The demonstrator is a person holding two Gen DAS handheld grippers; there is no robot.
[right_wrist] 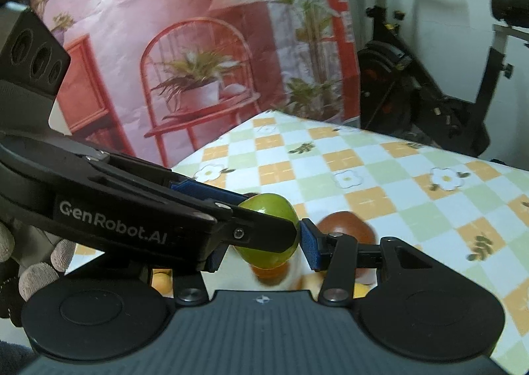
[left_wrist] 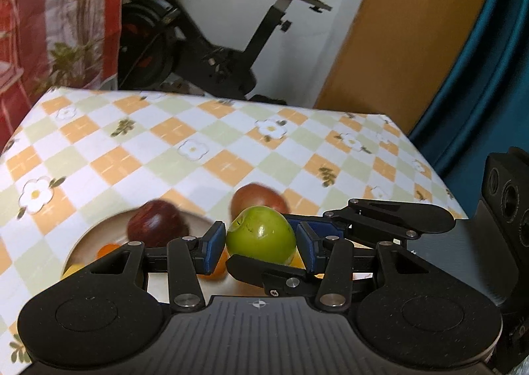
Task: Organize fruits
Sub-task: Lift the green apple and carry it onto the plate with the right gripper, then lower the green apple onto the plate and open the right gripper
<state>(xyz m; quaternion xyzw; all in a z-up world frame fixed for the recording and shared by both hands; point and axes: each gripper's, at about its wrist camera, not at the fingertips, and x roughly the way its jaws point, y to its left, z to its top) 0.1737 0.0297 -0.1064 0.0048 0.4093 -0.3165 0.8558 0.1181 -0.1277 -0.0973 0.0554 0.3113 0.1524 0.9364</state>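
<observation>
Both grippers' fingers (left_wrist: 215,244) gripping one glossy green apple (left_wrist: 261,236), plate (left_wrist: 89,239) below

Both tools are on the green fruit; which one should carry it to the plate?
Probably left: its tool clamps the green fruit squarely between both pads, and the plate lies close beneath it.

Two fisheye cameras ride the handheld grippers, each looking forward and downward, close over a checked tablecloth (left_wrist: 185,150). Both views share the green fruit (left_wrist: 261,236), the table's far edge and an exercise bike (right_wrist: 429,84) beyond.
</observation>
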